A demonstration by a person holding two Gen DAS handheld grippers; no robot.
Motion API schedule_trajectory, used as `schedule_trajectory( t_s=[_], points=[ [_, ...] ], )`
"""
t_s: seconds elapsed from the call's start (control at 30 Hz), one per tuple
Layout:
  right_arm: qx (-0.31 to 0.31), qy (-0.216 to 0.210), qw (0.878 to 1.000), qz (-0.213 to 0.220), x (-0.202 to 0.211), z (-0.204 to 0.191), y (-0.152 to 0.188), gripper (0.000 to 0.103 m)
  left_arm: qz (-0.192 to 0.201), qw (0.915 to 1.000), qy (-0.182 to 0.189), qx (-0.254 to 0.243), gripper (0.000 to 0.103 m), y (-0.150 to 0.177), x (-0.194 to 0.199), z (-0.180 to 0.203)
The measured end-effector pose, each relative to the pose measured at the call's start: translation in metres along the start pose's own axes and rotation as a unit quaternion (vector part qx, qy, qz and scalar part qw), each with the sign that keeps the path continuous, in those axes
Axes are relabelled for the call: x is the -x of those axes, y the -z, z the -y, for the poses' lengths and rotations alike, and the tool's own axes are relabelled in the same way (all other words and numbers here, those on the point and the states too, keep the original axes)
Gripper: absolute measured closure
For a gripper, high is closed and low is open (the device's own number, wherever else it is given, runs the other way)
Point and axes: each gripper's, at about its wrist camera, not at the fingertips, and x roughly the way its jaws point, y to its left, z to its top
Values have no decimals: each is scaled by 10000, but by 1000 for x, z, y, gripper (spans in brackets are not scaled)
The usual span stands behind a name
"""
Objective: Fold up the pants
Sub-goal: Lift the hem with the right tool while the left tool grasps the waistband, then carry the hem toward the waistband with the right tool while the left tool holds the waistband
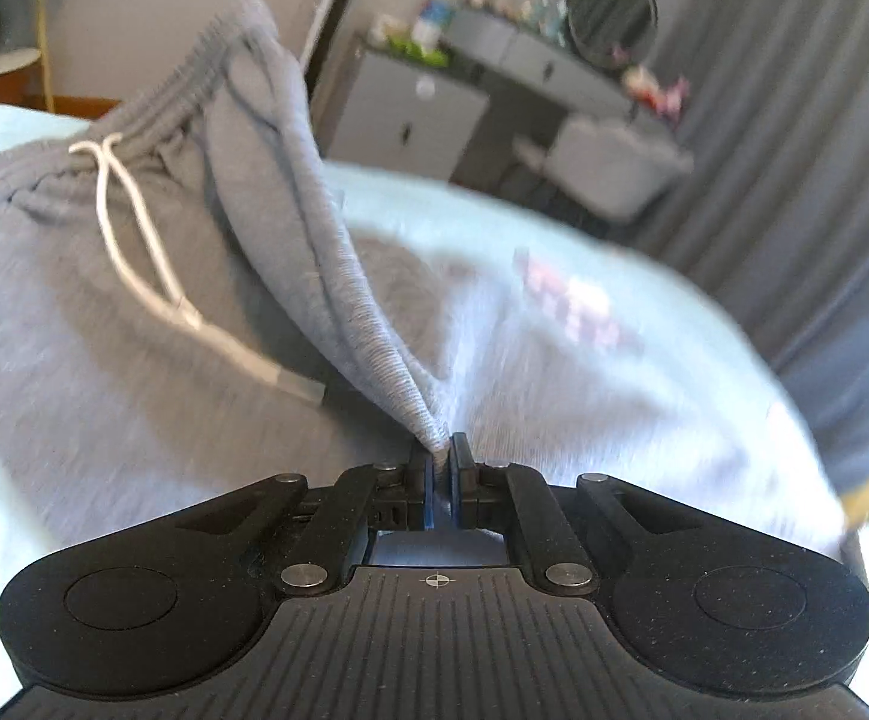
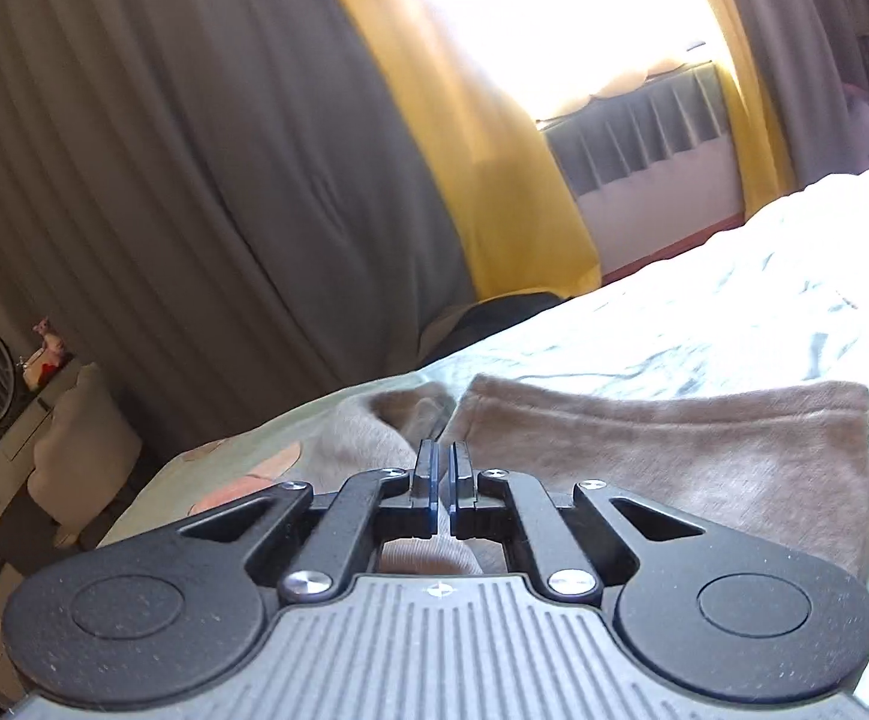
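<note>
The fold looks barely begun: the left claw (image 1: 441,450) pinches the grey pants (image 1: 134,300) at a raised edge, while the right claw (image 2: 441,468), nearly closed, seems empty above the pant legs (image 2: 674,438) on the bed (image 2: 704,312).

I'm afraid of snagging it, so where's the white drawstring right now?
In the left wrist view, the drawstring hangs left of the left claw, trailing from the waistband.
</note>
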Motion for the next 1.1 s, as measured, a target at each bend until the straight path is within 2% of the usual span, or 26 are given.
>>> schedule_trajectory(
  t_s=[0.07,0.13,0.2,0.23,0.27,0.33,0.43,0.5,0.53,0.6,0.63,0.7,0.73,0.77,0.8,0.9,0.93,1.0,1.1],
  points=[
    [233,-111,9996,-128,-3,-2,1,96,-41,9999,-63,73,89,-5,-2,-3],
    [602,-217,9975,-312,-9,-10,6,96,60,9993,-238,280,76,-15,-3,-9],
    [1075,-313,9918,-622,-18,-19,11,87,283,9983,-435,269,60,-22,-3,-13],
    [1357,-385,9869,-789,-23,-23,13,74,423,9974,-543,215,52,-23,-1,-15],
    [1660,-508,9805,-926,-26,-27,15,60,562,9962,-651,138,49,-25,0,-17],
    [2444,-657,9617,-1050,-26,-38,23,44,712,9939,-832,140,43,-26,-2,-23],
    [3661,-555,9254,-806,-23,-52,43,41,669,9928,-917,395,42,-20,-5,-38],
    [4134,-261,9085,-561,-30,-54,53,41,514,9931,-906,541,42,-20,-10,-43],
    [4242,-100,9042,-481,-35,-55,56,41,479,9932,-873,602,42,-21,-11,-45],
    [4183,-55,9068,-528,-48,-52,58,42,488,9938,-793,604,42,-22,-11,-45],
    [4104,-70,9097,-625,-55,-50,59,45,516,9941,-758,576,42,-25,-10,-45],
    [3973,-124,9160,-547,-60,-49,61,62,630,9943,-731,449,41,-29,-7,-41],
    [3922,-73,9188,-441,-60,-49,61,93,739,9939,-729,369,37,-31,-5,-39],
    [3842,64,9226,-341,-59,-50,58,95,843,9932,-741,300,34,-34,-5,-37],
    [3581,181,9332,-246,-58,-48,53,96,946,9922,-778,217,28,-38,-3,-35],
    [2265,48,9737,-257,-49,-28,29,96,1079,9894,-974,-3,26,-50,-9,-28],
    [1806,32,9833,-221,-46,-18,20,96,1078,9888,-1029,-88,24,-55,-12,-26],
    [939,10,9954,-184,-41,5,6,96,1001,9882,-1135,-216,21,-65,-22,-24],
    [126,82,9997,-170,-38,33,-5,97,656,9899,-1243,-159,20,-79,-48,-28]
  ],
)
